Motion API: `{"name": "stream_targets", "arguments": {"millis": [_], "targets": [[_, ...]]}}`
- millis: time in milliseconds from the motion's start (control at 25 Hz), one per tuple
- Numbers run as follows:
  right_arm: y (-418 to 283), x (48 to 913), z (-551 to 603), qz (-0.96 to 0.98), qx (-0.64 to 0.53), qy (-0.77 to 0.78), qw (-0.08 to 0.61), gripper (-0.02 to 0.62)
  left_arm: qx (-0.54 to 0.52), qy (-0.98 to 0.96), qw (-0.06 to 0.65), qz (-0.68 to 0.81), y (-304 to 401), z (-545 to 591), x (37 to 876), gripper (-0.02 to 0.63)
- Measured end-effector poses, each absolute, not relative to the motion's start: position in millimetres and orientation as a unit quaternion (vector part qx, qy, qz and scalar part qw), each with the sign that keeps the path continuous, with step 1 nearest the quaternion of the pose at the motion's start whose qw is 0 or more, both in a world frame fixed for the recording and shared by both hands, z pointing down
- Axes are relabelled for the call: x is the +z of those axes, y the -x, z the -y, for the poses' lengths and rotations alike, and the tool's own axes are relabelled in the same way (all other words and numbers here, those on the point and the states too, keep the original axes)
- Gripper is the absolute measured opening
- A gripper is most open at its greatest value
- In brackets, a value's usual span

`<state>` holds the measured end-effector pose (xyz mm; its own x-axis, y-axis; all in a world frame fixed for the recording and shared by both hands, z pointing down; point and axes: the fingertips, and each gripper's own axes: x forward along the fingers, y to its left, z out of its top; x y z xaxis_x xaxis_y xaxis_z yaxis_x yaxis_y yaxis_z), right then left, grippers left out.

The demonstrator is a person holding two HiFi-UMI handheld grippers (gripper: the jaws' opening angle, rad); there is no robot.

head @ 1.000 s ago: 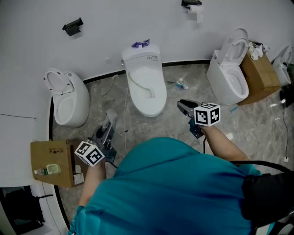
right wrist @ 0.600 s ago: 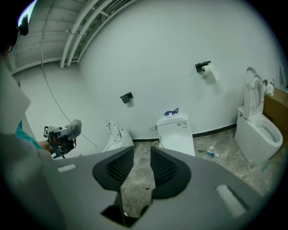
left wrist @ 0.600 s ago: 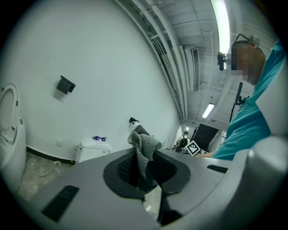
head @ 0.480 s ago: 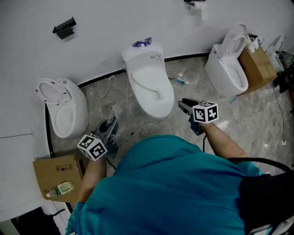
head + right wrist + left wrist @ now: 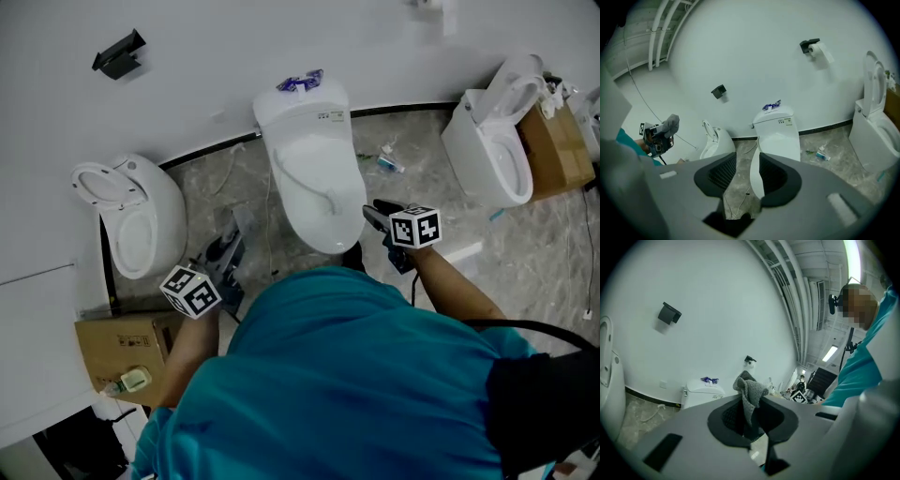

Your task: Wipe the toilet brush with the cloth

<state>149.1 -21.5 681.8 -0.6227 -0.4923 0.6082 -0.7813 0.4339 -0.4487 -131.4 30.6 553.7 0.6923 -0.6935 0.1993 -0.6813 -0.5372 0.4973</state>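
A grey cloth point(image 5: 749, 389) sticks up between the jaws of my left gripper point(image 5: 752, 401), which is shut on it. In the head view the left gripper point(image 5: 234, 234) is low at the left of the middle white toilet point(image 5: 314, 178). My right gripper point(image 5: 372, 212) is at that toilet's right front edge. In the right gripper view its jaws point(image 5: 747, 171) have just been opening and stand apart with nothing between them; the toilet point(image 5: 776, 136) shows past them. I cannot make out a toilet brush in any view.
A second white toilet point(image 5: 131, 211) stands at the left and a third point(image 5: 497, 150) at the right. Cardboard boxes sit at the lower left point(image 5: 122, 342) and far right point(image 5: 553, 150). A tube point(image 5: 392, 164) and a cable point(image 5: 267, 234) lie on the marble floor.
Both grippers have come closer to the middle toilet, which now sits lower and larger in the head view. The left gripper still carries the cloth.
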Motion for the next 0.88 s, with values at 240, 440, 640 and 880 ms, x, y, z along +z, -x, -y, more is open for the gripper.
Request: {"name": "stream_targets", "arguments": {"millis": [240,440,640,880], "targets": [[-168.9,711.9,110.9,0.838,0.366,-0.323,0.243,0.153,-0.005,-0.849,0.305,0.432,83.3,54.7,575.0,0.038],[-163.7,753.5,143.6,0.841,0.359,-0.274,0.299,0.17,0.041,-0.837,0.329,0.434,56.3,101.7,607.8,0.039],[-143.5,810.3,144.0,0.823,0.367,-0.257,0.349,0.196,0.076,-0.834,0.361,0.41,53.8,133.1,659.6,0.038],[-118.8,883.7,132.5,0.774,0.397,-0.288,0.4,0.225,0.126,-0.837,0.392,0.359,66.2,151.9,724.5,0.038]]}}
